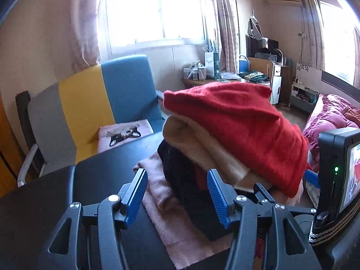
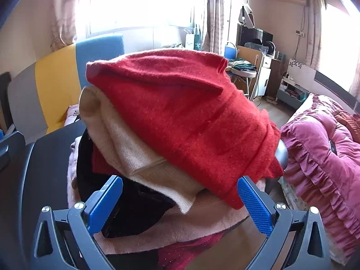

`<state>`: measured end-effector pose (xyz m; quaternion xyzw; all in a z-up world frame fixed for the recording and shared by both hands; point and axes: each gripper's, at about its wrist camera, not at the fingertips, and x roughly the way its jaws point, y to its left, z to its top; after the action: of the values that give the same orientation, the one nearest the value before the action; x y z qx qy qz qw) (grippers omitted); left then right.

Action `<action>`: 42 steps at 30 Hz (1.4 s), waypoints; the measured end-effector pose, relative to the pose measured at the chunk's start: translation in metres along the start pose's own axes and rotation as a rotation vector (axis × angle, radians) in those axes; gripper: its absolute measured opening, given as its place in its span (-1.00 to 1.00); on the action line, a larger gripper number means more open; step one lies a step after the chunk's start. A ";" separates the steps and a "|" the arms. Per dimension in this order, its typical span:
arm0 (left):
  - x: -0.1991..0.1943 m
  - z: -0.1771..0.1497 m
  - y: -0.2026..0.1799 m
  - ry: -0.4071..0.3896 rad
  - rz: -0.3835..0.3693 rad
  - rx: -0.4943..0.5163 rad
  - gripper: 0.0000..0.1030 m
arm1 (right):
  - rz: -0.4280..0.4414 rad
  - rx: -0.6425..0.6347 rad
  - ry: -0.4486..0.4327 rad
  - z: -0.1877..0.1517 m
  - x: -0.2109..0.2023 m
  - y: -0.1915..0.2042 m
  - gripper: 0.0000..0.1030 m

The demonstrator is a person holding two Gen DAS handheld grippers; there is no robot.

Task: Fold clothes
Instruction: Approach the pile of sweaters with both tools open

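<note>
Knitwear fills mid-frame — fuzzy red knitted sweater (image 2: 180, 117) topping a cream ribbed one (image 2: 135, 155) on the black tabletop (image 1: 108, 175), stacked like finished folds — while left gripper (image 1: 177, 193) and right gripper (image 2: 180, 204) gape empty.

A stack of folded clothes is filling the middle of the frame, sitting on a dark desk (image 2: 40, 168). A red sweater (image 2: 180, 117) is lying on top, over a cream knit (image 2: 128, 148), with a black garment (image 2: 135, 211) and a pink garment (image 2: 202, 216) underneath. At the bottom of the frame the right claw (image 2: 180, 204) is standing wide open, its blue pads (image 2: 255, 207) flanking the near edge of the stack, gripping nothing. A pink ruffled quilt (image 2: 319, 157) is lying at the right, and a yellow and blue chair (image 2: 67, 72) is standing at the upper left.
</note>
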<state>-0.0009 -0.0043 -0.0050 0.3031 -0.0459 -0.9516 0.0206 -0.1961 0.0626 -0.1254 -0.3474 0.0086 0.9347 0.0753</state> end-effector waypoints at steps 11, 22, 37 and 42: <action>0.037 -0.036 0.036 0.136 0.039 -0.076 0.09 | 0.100 -0.014 0.026 -0.014 0.007 0.007 1.00; 0.098 -0.118 0.101 0.349 0.128 -0.177 0.09 | 0.489 0.138 0.106 -0.028 0.008 0.008 1.00; 0.106 -0.185 0.132 0.253 0.008 -0.169 0.67 | 0.724 0.328 0.093 0.026 0.039 -0.004 1.00; 0.109 -0.181 0.131 0.242 -0.040 -0.169 0.85 | 0.626 0.403 -0.017 0.074 0.051 -0.041 1.00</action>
<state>0.0164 -0.1555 -0.2020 0.4138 0.0432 -0.9088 0.0325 -0.2758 0.1147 -0.1011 -0.2984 0.2978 0.8948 -0.1472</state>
